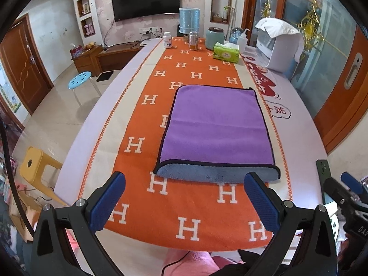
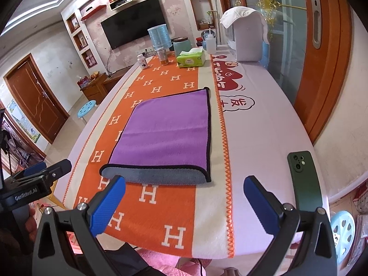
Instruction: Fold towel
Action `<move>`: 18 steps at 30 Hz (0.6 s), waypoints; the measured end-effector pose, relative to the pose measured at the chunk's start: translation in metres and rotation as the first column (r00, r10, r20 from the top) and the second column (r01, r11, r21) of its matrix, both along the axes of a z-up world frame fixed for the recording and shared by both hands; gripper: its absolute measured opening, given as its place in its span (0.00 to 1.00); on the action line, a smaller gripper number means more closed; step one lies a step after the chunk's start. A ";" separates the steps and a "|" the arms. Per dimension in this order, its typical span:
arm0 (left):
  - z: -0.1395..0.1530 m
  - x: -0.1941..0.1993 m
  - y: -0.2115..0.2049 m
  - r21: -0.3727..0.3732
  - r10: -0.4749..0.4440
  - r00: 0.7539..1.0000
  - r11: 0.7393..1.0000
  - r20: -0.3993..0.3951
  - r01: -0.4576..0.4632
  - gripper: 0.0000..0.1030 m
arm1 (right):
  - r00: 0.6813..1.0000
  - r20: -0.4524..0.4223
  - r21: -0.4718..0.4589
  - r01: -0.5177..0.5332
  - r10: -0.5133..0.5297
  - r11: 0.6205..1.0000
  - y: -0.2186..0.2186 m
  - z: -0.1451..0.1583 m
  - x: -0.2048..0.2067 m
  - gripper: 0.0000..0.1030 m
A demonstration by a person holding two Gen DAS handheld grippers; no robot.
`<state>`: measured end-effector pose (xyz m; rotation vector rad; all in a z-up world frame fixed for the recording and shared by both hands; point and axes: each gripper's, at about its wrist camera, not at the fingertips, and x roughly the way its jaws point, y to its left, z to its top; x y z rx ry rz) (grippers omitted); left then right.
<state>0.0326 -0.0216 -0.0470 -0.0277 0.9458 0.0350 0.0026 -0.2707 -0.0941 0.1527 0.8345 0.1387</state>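
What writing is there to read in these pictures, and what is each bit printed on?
"H", repeated in white: orange table runner.
"GenRobot.AI": left gripper body, seen from the right wrist.
"DAS", cut off: right gripper body, seen from the left wrist.
Red and black cartoon characters: white tablecloth; I cannot read them reliably.
Green tissue box and pill bottle: labels too small.

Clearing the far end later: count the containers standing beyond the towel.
5: white pill bottle, amber jar, blue canister, teal jar, white squeeze bottle. Others may be hidden.

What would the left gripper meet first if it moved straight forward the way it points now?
Probably the towel: the open left gripper points at its grey near edge, nothing between them. Its height above the runner is unclear.
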 end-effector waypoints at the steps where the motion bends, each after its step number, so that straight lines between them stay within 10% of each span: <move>1: -0.002 0.003 0.001 0.003 -0.006 1.000 1.000 -0.006 0.006 0.99 | 1.000 0.005 -0.011 -0.004 0.004 1.000 0.000 -0.001 0.002 1.00; 18: -0.066 0.071 0.025 0.009 -0.121 0.978 0.992 -0.169 0.124 0.99 | 0.983 0.006 -0.207 -0.177 0.182 0.962 0.024 -0.044 0.040 0.95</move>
